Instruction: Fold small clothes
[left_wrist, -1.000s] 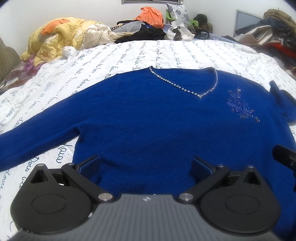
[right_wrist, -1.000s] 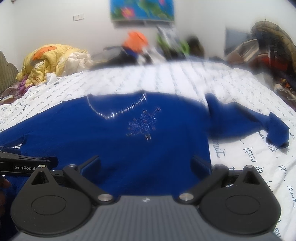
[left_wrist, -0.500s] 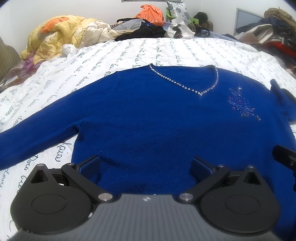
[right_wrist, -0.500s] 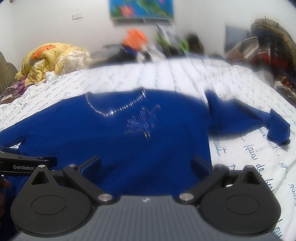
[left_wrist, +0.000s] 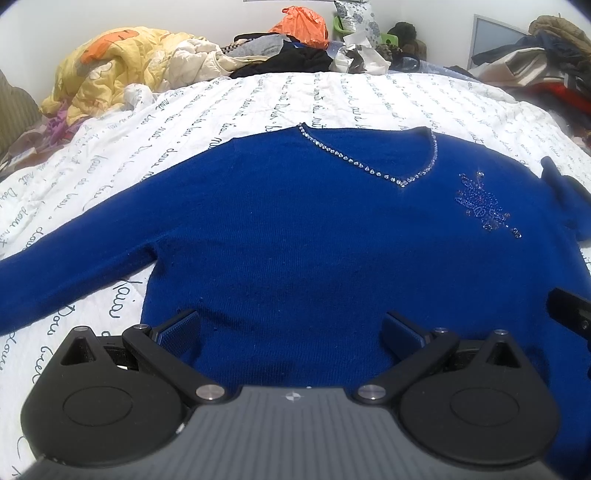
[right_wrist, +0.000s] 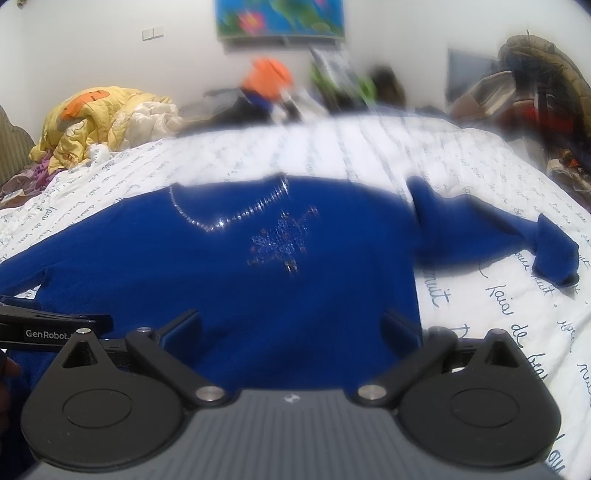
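Black two-finger tongs, pair. Left gripper (left_wrist: 291, 326): fingers wide apart, empty, over the hem. Right gripper (right_wrist: 291, 325): fingers likewise apart, empty, at the hem's right corner. Blue knit sweater (left_wrist: 295, 236): flat, front up, on white script-printed bedcover (left_wrist: 236, 107); hem nearest the grippers, rhinestone V-neckline (left_wrist: 369, 164) pointing away; sleeves run crosswise, right sleeve (right_wrist: 495, 236) crumpled. Clothes pile (left_wrist: 122, 70) beyond.

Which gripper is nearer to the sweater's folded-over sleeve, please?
Right. The right gripper sits at the hem just beside the folded sleeve; the left gripper is at the hem's opposite end.
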